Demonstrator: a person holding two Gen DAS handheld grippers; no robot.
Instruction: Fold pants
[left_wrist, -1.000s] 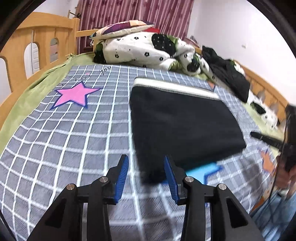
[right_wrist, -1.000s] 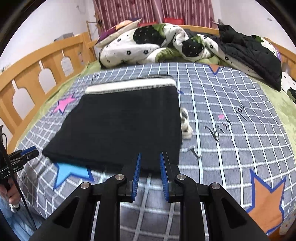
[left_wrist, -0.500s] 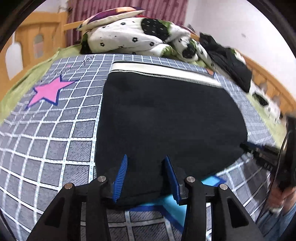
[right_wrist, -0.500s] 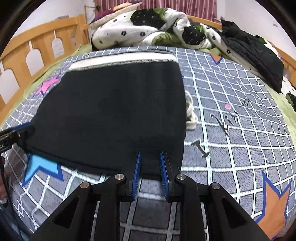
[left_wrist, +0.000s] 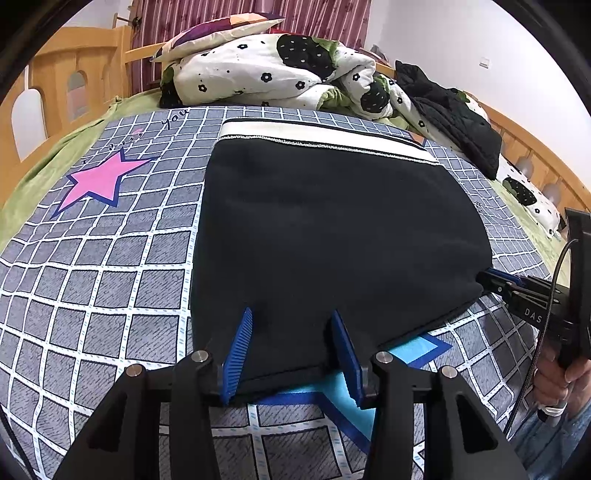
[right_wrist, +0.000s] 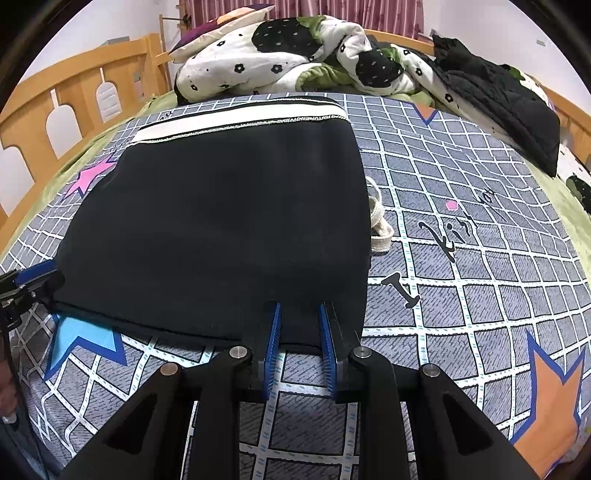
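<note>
Judging from how the black knit pants with the white-striped waistband are lying, we are partway through: they already form a broad flat rectangle, seemingly doubled over on themselves, and at least one more fold, probably bringing the near hem up toward the waistband, seems to be left. They are resting on the grey checked bedspread with coloured stars, near its middle, waistband at the far end toward the heaped flower-print quilt and hem at our end, partly covering a light blue star. We are holding the left gripper with its jaws spread wide, straddling the near hem at the left corner; the blue pads are flanking the cloth and not pinching it. We are holding the right gripper with its jaws narrower but parted, the hem near the right corner sitting between them, not clamped as far as we can tell. The fabric is looking smooth, thick and matte, nearly wrinkle-free, with a cream drawstring poking out beside its right edge.
</note>
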